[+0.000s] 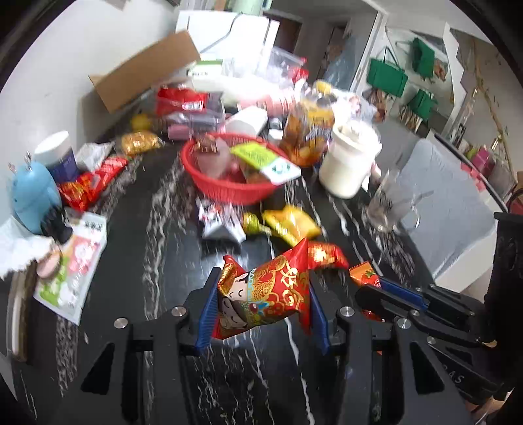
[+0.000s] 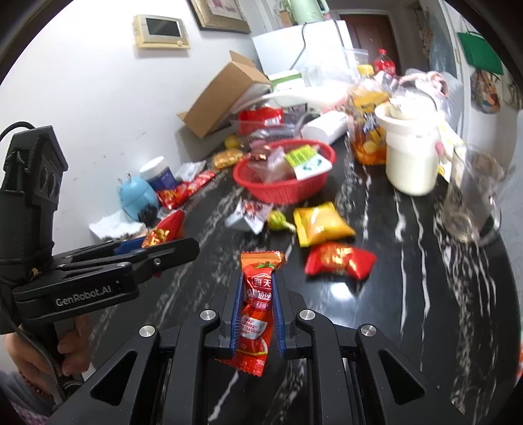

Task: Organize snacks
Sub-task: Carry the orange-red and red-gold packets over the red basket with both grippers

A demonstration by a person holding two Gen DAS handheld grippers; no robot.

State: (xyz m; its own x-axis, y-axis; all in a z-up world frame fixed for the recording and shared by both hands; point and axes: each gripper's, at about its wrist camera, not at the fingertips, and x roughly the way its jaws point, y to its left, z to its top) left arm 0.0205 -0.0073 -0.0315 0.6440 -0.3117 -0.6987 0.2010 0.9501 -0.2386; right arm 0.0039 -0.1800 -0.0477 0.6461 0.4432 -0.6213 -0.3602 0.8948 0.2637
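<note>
A: Nearest item first: left gripper (image 1: 261, 300), blue pads clamped on a red-and-gold snack packet (image 1: 268, 291) with a cartoon figure, held clear of the counter.

B: And the other?

A: Right gripper (image 2: 256, 304), jaws pressed together on a thin tomato-sauce sachet (image 2: 256, 307) that stands upright between the pads. It sits just beside the left one – each shows at the edge of the other's view.

B: Destination?

A: My guess is the red basket (image 2: 313, 193), further back and already holding a few packets. Loose on the counter between the hands and the basket: a yellow packet (image 2: 322, 224), a red packet (image 2: 340, 258), a silver packet (image 2: 246, 214) and a small green-wrapped sweet (image 2: 278, 222).

B: Risks?

A: The red-and-gold packet is puffy and gripped across its middle, so it could slide out if tipped or swung. The sachet is slim and held only by its edges; it could twist or slip. With both hands so close, the grippers might knock together on the way. A glass mug (image 2: 470, 202) and a white tub (image 2: 410, 153) stand right of the basket – a wide approach could clip them.

B: Surface and room?

A: Black marble-patterned counter (image 2: 392, 294) with white veins, heavily cluttered. White wall on the left, an open cardboard box (image 2: 225, 94), a blue figurine (image 2: 135, 196), a wall panel (image 2: 160, 31), and a dark door at the back
</note>
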